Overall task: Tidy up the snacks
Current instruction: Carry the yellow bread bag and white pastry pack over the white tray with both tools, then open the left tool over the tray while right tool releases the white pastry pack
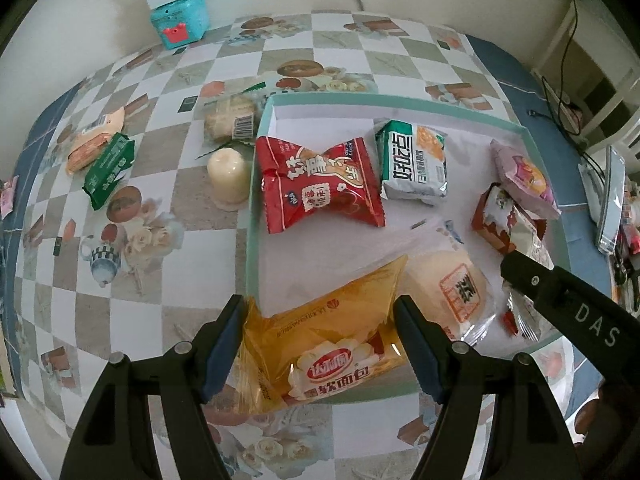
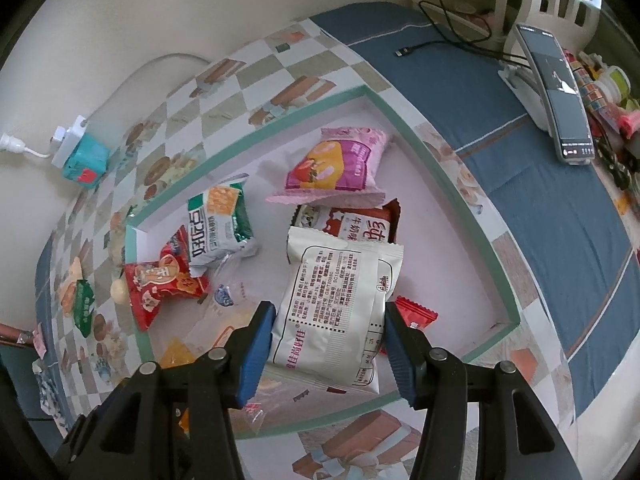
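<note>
A shallow white tray with a teal rim [image 1: 256,184] [image 2: 460,176] lies on the checked tablecloth and holds several snack packs. My left gripper [image 1: 320,344] is shut on an orange soft-bread pack [image 1: 320,344] at the tray's near edge. My right gripper [image 2: 330,344] is shut on a white snack pack [image 2: 336,300], back side up, over the tray's near part. In the tray lie a red candy-shaped pack [image 1: 316,184] [image 2: 164,284], a green-white cracker pack [image 1: 414,160] [image 2: 220,220], a pink pack [image 1: 524,176] [image 2: 340,164], a red-brown pack [image 2: 360,224] and a clear-wrapped bun [image 1: 452,280].
Left of the tray lie a cream jelly cup [image 1: 228,176], a wrapped pastry [image 1: 230,120], a green pack [image 1: 110,168] and an orange pack [image 1: 90,144]. A teal box with a power strip [image 1: 180,12] stands by the wall. A phone on a stand [image 2: 560,92] and cables sit right.
</note>
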Demonstrator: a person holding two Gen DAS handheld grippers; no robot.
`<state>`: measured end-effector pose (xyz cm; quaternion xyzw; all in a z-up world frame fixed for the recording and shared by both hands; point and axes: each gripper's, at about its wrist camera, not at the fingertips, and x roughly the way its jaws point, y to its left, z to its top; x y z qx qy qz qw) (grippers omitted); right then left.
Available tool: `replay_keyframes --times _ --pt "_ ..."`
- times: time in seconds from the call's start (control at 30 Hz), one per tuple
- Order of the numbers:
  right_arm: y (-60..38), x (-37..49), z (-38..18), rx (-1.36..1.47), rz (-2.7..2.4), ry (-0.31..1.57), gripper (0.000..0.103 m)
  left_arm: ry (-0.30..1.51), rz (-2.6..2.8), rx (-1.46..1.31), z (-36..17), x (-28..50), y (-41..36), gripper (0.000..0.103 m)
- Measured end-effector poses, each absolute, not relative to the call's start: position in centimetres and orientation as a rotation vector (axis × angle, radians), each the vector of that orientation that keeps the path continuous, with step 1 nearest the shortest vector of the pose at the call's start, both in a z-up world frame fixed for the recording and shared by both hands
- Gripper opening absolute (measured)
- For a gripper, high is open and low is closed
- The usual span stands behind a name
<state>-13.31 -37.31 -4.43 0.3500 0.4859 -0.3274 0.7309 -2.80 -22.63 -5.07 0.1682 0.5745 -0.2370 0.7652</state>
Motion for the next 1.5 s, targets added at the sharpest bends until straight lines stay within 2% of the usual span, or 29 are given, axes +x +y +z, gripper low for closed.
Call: replay_keyframes --times 0.3,0.4,0.67,0.8,1.0,1.07,1.1,1.13,1.27,1.33,1.5 --pt "-37.6 -13.5 -5.2 0.784 -0.74 1.104 0.058 1.274 -0.516 0.342 -5.2 -2.3 -22.4 0.078" --pt "-37.6 -13.5 -5.3 0.782 -0.754 1.112 0.062 1.276 -0.514 0.341 -5.2 -2.2 -22.2 0.082" --pt "-37.5 -13.5 -4.9 0.771 -0.763 1.111 0.068 1.291 -0.514 0.316 -5.2 -1.8 -21.8 0.083" --pt "-37.3 -13.4 -4.3 0.751 -0.767 1.099 0.073 1.289 -0.519 0.311 -5.1 -1.8 -21.8 0.088" --pt "-37.3 -13.3 -3.9 0.74 -0.77 1.087 0.078 1.283 -0.519 0.3 -4.9 -1.6 -21.7 0.089" --pt "-37.3 -13.4 -3.9 0.739 -0.774 1.087 0.08 1.282 -0.519 0.293 -4.9 -1.5 -21.5 0.096" --pt "-37.4 -13.4 -3.9 0.74 -0.777 1.087 0.085 1.28 -0.518 0.286 -4.9 -1.5 -21.4 0.099" --pt "-37.4 -13.4 -3.9 0.74 -0.779 1.085 0.091 1.277 -0.517 0.283 -4.8 -1.4 -21.3 0.099" --pt "-37.4 -13.5 -3.8 0.738 -0.784 1.082 0.095 1.267 -0.508 0.275 -4.7 -1.3 -20.8 0.099" --pt "-37.4 -13.5 -3.9 0.74 -0.784 1.085 0.103 1.263 -0.497 0.265 -4.5 -1.1 -20.6 0.099" --pt "-37.4 -13.4 -4.2 0.738 -0.783 1.099 0.103 1.257 -0.469 0.228 -4.1 -0.3 -19.6 0.099"
